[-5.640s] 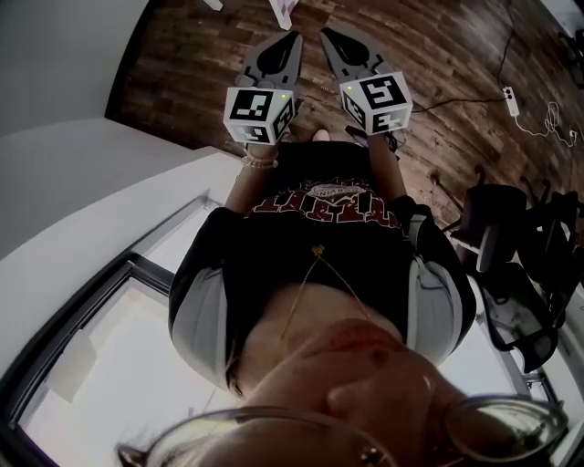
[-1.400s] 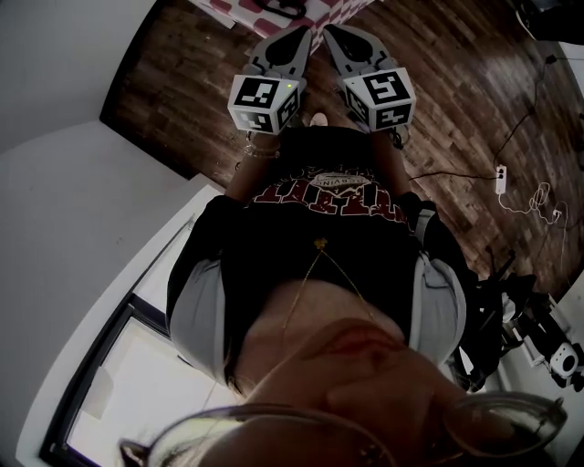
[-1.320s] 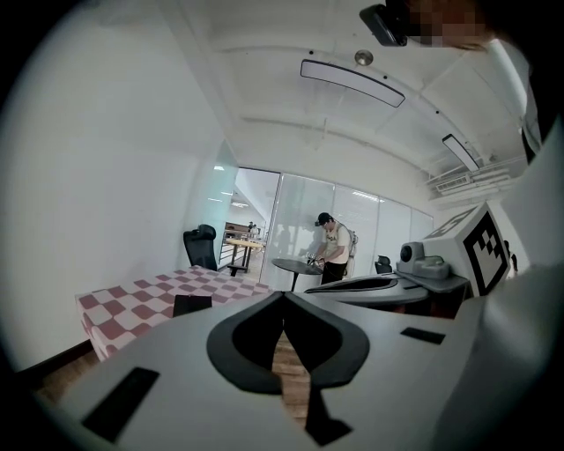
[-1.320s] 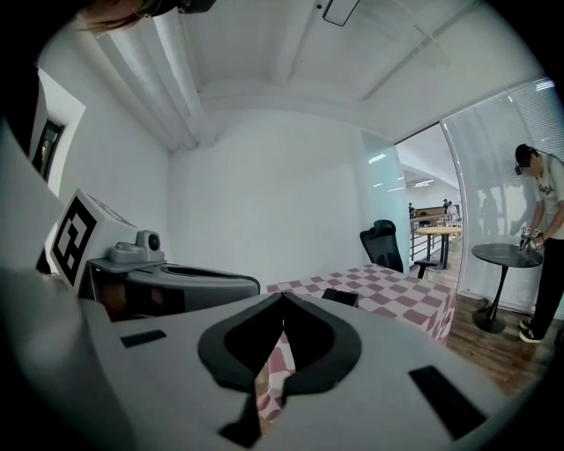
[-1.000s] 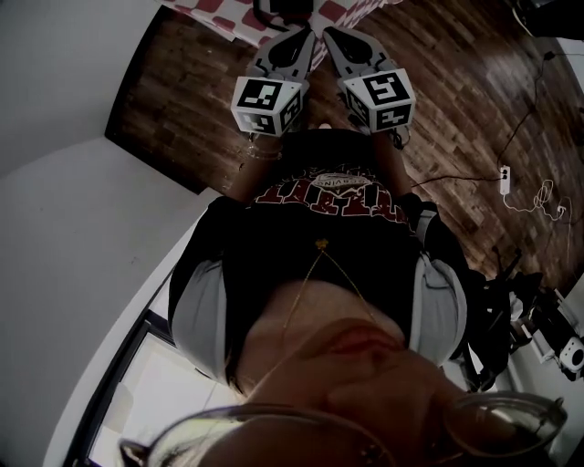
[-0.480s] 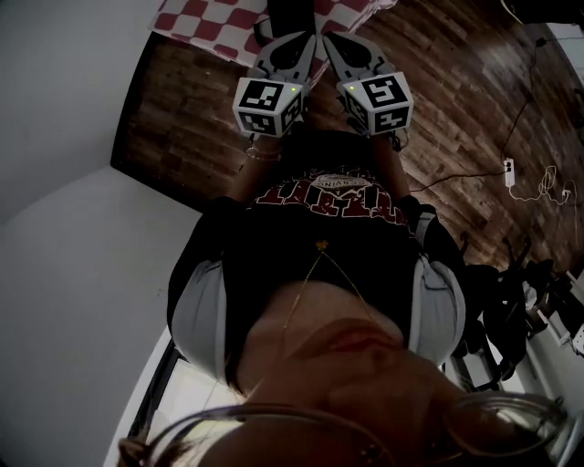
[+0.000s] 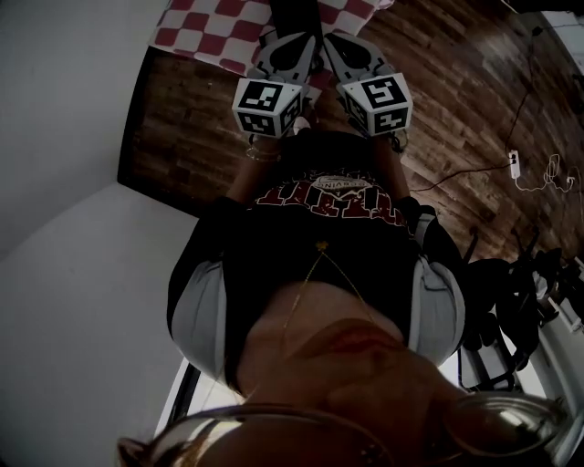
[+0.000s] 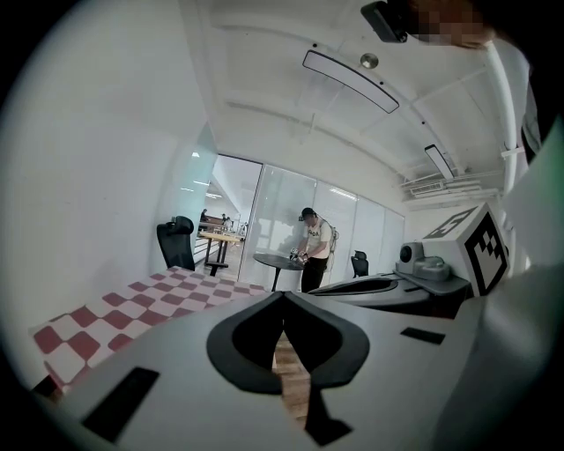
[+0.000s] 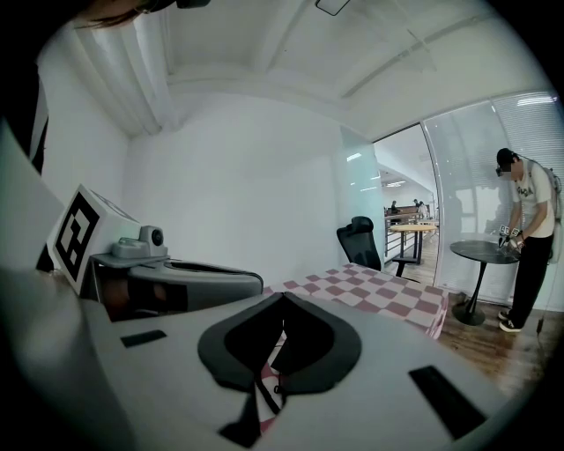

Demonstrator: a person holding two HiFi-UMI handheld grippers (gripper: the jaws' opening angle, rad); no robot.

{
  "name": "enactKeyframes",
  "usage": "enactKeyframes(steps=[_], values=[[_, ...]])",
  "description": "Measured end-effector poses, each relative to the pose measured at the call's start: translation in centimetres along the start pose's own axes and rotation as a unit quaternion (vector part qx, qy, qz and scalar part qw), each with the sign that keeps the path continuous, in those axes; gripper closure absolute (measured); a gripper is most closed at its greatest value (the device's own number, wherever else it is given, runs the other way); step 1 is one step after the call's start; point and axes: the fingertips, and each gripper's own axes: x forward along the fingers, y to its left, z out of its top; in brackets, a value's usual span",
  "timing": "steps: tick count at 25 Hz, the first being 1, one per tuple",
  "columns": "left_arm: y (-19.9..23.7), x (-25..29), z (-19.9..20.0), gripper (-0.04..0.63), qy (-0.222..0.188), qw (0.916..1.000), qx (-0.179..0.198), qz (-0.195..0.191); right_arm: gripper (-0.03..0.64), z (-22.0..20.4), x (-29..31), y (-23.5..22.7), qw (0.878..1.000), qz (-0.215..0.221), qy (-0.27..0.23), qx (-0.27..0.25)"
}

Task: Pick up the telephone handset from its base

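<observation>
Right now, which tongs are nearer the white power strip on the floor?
Right. The right tongs are on the same side as the power strip; the left tongs lie beyond them.

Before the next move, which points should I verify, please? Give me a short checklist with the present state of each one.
1. Left gripper empty, jaws together: ok.
2. Right gripper empty, jaws together: ok.
3. Checkered table lies ahead of both grippers: ok.
4. Telephone handset found in some view: cannot tell.
5. Jaws opened for grasping: not ok, both are shut.
</observation>
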Motion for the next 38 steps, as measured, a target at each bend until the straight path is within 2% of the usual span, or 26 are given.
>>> enactKeyframes(steps=[7, 13, 23, 30, 38], values=[[0.2, 0.5, -0.5, 0.584, 0.011, 0.9998, -0.001, -0.018, 0.6, -0.4, 0.4, -0.4, 1.0, -0.016, 0.004, 0.008], [0.6, 1.8, -0.3, 0.584, 0.012, 0.9999, -0.005, -0.009, 0.6, -0.2, 1.1, -1.7, 1.0, -0.009, 0.01, 0.005], [2.5, 6.2, 2.3, 0.584, -0.001, 0.9994, -0.016, 0.032, 0.6, 2.0, 4.2, -5.8, 0.999, 0.035, 0.017, -0.015], [3.6, 9.7, 2.5, 0.584, -0.001, 0.9981, -0.028, 0.054, 0.6, 2.4, 6.3, -8.6, 0.997, 0.066, 0.025, -0.018], [5.5, 11.8, 2.3, 0.584, 0.002, 0.9918, -0.044, 0.12, 0.6, 2.5, 8.6, -10.1, 0.99, 0.132, 0.035, -0.03]])
